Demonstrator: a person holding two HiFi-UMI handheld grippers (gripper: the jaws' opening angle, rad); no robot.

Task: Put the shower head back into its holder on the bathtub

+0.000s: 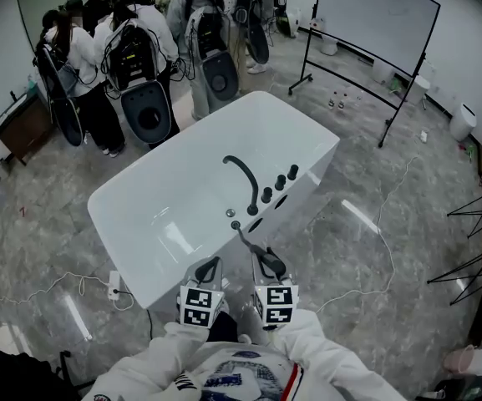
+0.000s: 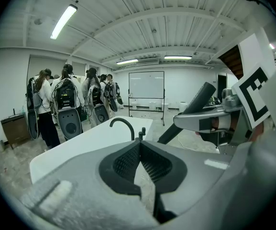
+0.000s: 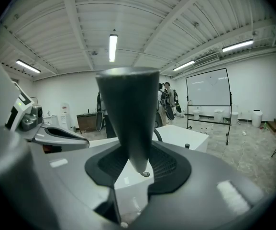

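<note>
**Head view.** The right tool (image 1: pixel 266 260) is clamped on the dark tapered plastic shower head (image 1: pixel 271 265), which hangs just off the near corner of the white rectangular bathtub (image 1: pixel 161 215). A thin hose (image 1: pixel 245 241) runs from it to a small dark round fitting (image 1: pixel 235 225) on the rim, which is probably the holder. The hose could tug the head off line, so that it misses the fitting and slides into the tub. Just past the fitting are the black curved faucet (image 1: pixel 242 174) and a row of black round knobs (image 1: pixel 279 182), and an overshoot would knock them. A group of people (image 1: pixel 132 48), a white board on a stand (image 1: pixel 378 11) and a floor cable (image 1: pixel 383 249) are well apart from the work.

**Left gripper view.** The left tool (image 2: pixel 138 150) has its jaws closed together with nothing between them. It sits just beside the right tool and could crowd its path to the rim.

**Right gripper view.** The shower head stands upright between the jaws, gripped at its narrow lower end. That end tapers, so a grip there may let the head pivot or slip. The head also hides much of the rim ahead, which makes aiming harder.
</note>
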